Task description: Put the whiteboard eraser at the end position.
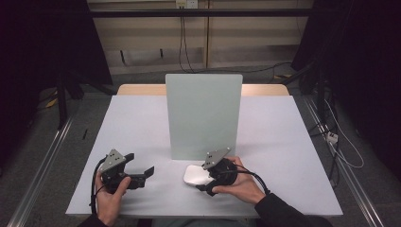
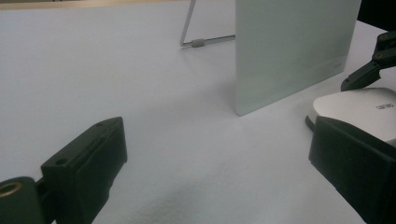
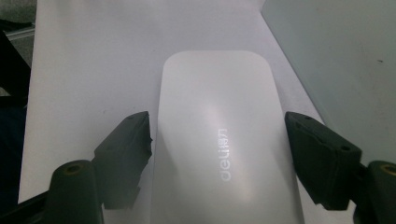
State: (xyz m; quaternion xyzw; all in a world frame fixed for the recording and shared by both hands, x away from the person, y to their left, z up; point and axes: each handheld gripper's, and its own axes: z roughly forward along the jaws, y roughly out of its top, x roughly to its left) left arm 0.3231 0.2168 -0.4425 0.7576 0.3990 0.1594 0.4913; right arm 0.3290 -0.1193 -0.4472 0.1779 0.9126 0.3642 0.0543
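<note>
A white computer mouse (image 1: 196, 175) lies on the white tabletop (image 1: 283, 137) just in front of an upright pale panel (image 1: 203, 113). My right gripper (image 1: 204, 177) is at the mouse's right end, pointing left along it. In the right gripper view the mouse (image 3: 219, 116) runs away between the two black jaws of my right gripper (image 3: 217, 135), which stand apart, one at each long edge, without squeezing it. My left gripper (image 1: 141, 163) rests on the table at the left, open and pointing toward the mouse (image 2: 359, 105); nothing lies between its wide jaws (image 2: 217, 140).
The panel (image 2: 289, 46) stands on a thin wire stand (image 2: 196, 43) at the middle of the table, hiding what is behind it. Cables trail over the floor on the right (image 1: 340, 142). A metal rail (image 1: 42, 165) runs along the floor on the left.
</note>
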